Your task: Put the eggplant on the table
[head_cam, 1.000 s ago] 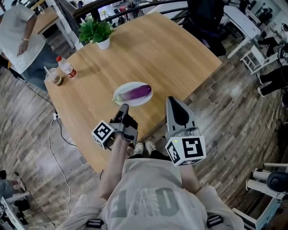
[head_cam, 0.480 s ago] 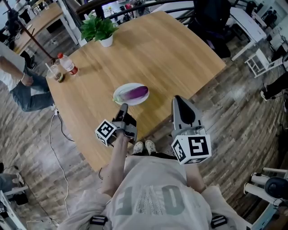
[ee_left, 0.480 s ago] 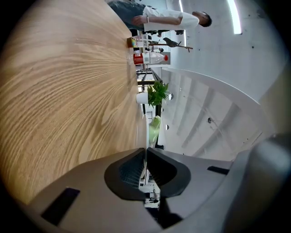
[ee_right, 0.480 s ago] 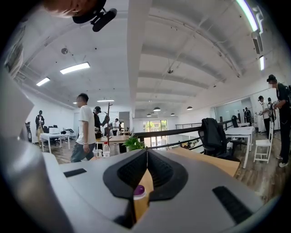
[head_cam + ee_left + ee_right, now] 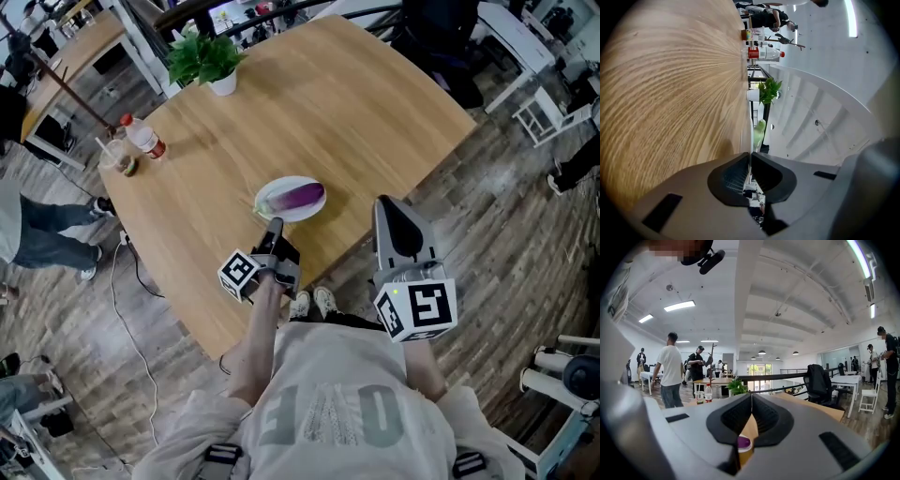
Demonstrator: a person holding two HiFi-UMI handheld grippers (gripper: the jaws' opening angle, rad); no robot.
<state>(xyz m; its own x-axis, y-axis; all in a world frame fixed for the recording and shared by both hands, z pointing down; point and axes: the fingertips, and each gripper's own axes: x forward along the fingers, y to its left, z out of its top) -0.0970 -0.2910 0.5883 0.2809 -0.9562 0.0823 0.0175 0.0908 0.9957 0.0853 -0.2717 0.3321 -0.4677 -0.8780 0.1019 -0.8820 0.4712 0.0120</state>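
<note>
A purple eggplant [image 5: 302,197] with a green stem lies on a white plate [image 5: 278,210] near the front edge of the round wooden table [image 5: 319,103]. My left gripper [image 5: 275,225] is shut and empty, turned on its side, low over the tabletop just in front of the plate. In the left gripper view only the eggplant's green stem [image 5: 759,132] shows past the closed tips [image 5: 750,157]. Off the table's edge to the right, my right gripper [image 5: 390,204] is shut too, holding nothing. The eggplant [image 5: 743,442] shows low in the right gripper view, below its tips [image 5: 751,399].
A potted plant [image 5: 208,58] stands at the table's far side. A bottle [image 5: 142,138] and a cup [image 5: 117,157] sit at its left rim. A person's legs [image 5: 37,239] are on the floor at the left. White chairs [image 5: 539,117] stand at the right.
My left gripper has sunk toward the tabletop, staying shut just before the plate. The right gripper has barely moved. The person at the left has walked further out of view.
</note>
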